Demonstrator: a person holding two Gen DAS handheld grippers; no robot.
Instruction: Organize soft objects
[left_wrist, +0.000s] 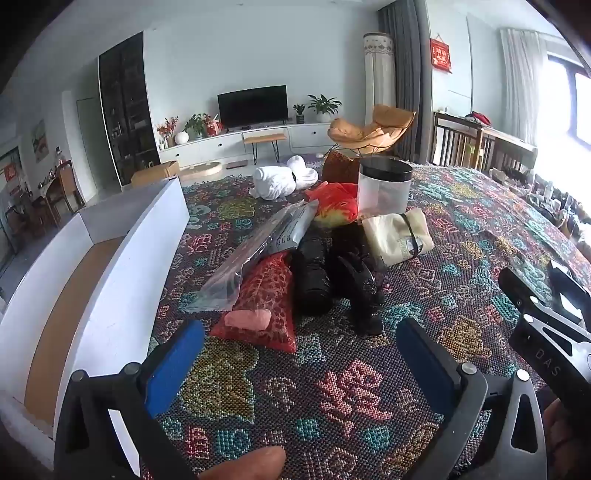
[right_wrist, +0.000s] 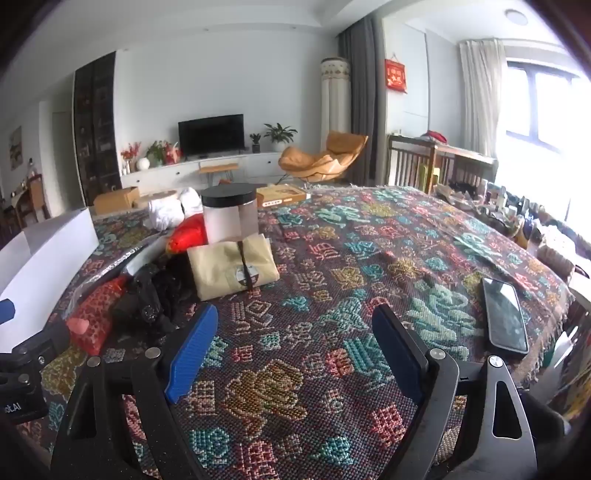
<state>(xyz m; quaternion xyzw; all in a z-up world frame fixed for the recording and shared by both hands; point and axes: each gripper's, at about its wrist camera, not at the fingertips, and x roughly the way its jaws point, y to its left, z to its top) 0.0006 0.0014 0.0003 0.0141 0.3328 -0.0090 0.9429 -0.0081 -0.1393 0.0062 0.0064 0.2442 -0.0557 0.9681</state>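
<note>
A heap of soft things lies on the patterned cloth (left_wrist: 332, 387): a red patterned pouch (left_wrist: 266, 302) with a pink roll (left_wrist: 247, 319) on it, black bundles (left_wrist: 332, 273), a silvery plastic bag (left_wrist: 258, 251), a cream folded bag (left_wrist: 397, 234) with a black band, an orange-red plush fish (left_wrist: 338, 205) and white towels (left_wrist: 280, 179). My left gripper (left_wrist: 301, 354) is open just short of the red pouch, nothing between its blue pads. My right gripper (right_wrist: 291, 343) is open over bare cloth, right of the heap; the cream bag (right_wrist: 232, 266) lies ahead to its left.
A white open box (left_wrist: 110, 266) stands left of the heap. A clear jar with a black lid (left_wrist: 384, 188) stands behind the fish. A phone (right_wrist: 504, 314) lies at the right on the cloth. A flat tan box (right_wrist: 282, 195) lies at the far edge.
</note>
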